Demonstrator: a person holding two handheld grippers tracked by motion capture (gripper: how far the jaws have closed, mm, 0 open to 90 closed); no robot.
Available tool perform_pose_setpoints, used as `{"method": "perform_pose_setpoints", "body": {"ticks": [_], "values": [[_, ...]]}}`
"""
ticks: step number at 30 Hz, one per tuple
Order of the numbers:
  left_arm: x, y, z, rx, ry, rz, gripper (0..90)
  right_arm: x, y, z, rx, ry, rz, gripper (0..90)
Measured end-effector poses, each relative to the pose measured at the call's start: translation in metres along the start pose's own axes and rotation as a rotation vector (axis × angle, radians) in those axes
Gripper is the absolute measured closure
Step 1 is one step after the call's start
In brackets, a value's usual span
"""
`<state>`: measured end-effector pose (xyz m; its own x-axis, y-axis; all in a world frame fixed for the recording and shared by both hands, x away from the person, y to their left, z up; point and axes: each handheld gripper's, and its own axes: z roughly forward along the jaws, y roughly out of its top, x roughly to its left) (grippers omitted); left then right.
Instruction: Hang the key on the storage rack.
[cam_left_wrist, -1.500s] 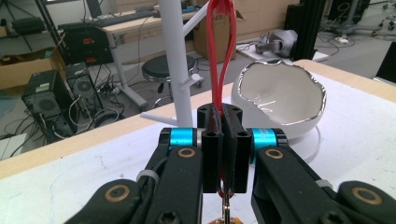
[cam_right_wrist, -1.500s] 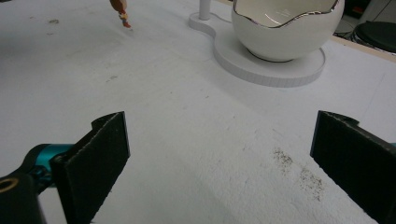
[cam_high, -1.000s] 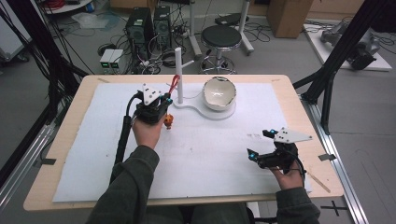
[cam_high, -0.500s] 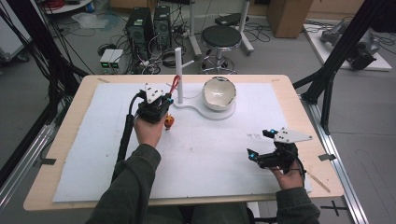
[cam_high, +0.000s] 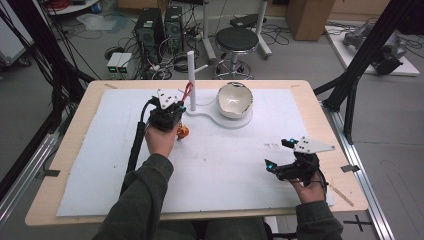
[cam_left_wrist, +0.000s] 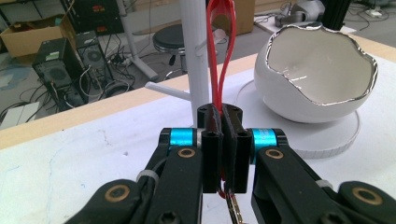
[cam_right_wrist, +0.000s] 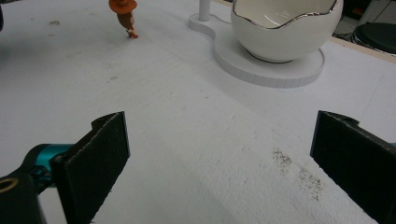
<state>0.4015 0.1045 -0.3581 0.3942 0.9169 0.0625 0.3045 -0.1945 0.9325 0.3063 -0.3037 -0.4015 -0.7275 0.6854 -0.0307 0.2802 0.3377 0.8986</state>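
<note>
Little has shifted since the earlier frames: both hands rest where they were. Left gripper, jaws clamped on one red loop whose small orange figure dangles below the hand, just above the white mat. Loop top lies against one white post. Beyond, one white eggshell-shaped bowl, silver-rimmed and empty, sits on the post's round base. Right gripper, jaws wide apart over bare mat, well apart from the stand.

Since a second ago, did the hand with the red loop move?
No. The left gripper stays beside the white post, shut on the red loop.
</note>
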Motion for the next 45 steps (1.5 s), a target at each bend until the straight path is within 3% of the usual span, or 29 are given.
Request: {"method": "perform_pose_setpoints", "body": {"ticks": [32, 38, 45], "values": [[0.005, -0.008, 0.020, 0.072, 0.008, -0.037, 85.8, 0.000, 0.000, -0.001, -0.002, 0.000, 0.004, 3.6], [0.007, -0.008, 0.020, 0.064, 0.002, -0.057, 75.2, -0.001, -0.001, -0.001, -0.002, 0.000, 0.002, 3.5], [0.008, -0.005, 0.016, 0.044, -0.019, -0.051, 73.6, 0.000, 0.000, -0.001, 0.000, 0.000, 0.004, 3.5]]}}
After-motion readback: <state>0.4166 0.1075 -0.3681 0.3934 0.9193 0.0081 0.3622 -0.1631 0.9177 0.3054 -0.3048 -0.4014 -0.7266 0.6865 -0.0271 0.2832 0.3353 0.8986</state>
